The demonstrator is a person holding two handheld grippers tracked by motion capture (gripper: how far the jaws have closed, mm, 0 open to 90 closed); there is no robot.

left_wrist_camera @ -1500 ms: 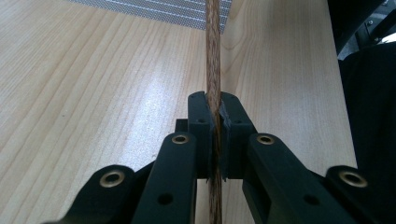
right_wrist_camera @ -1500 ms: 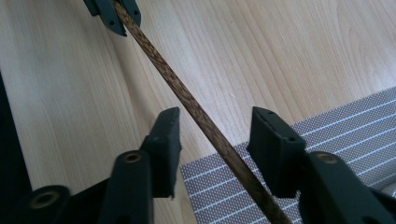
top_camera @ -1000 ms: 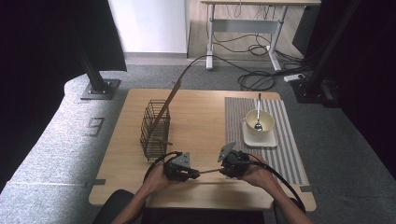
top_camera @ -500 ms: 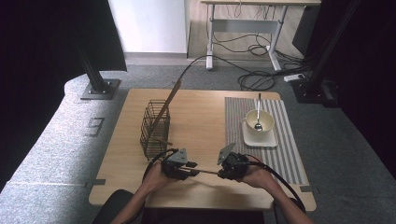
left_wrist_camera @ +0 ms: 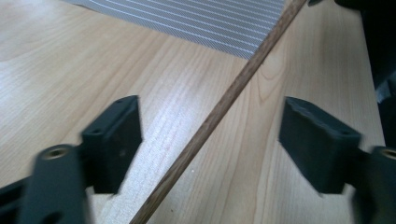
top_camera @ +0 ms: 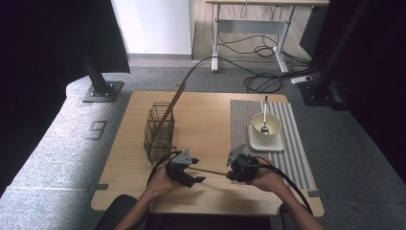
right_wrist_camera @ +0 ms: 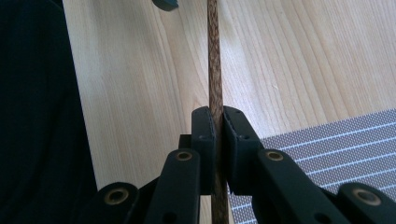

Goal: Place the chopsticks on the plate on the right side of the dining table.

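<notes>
Chopstick (right_wrist_camera: 214, 70) pinched in right gripper (right_wrist_camera: 218, 122); left gripper (left_wrist_camera: 210, 135) jaws have just been opening, stick loose between them. One-ended hold; it may pivot or droop.

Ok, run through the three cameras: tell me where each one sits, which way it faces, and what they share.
High view: above the person's side, looking forward and down on the table; forearms, left gripper, right gripper.
Left gripper view: on the left gripper, looking along its open jaws, which have just been opening, at the chopstick lying loose between them.
Right gripper view: on the right gripper, clamped on the chopstick.
Shared: chopstick, striped placemat.
</notes>
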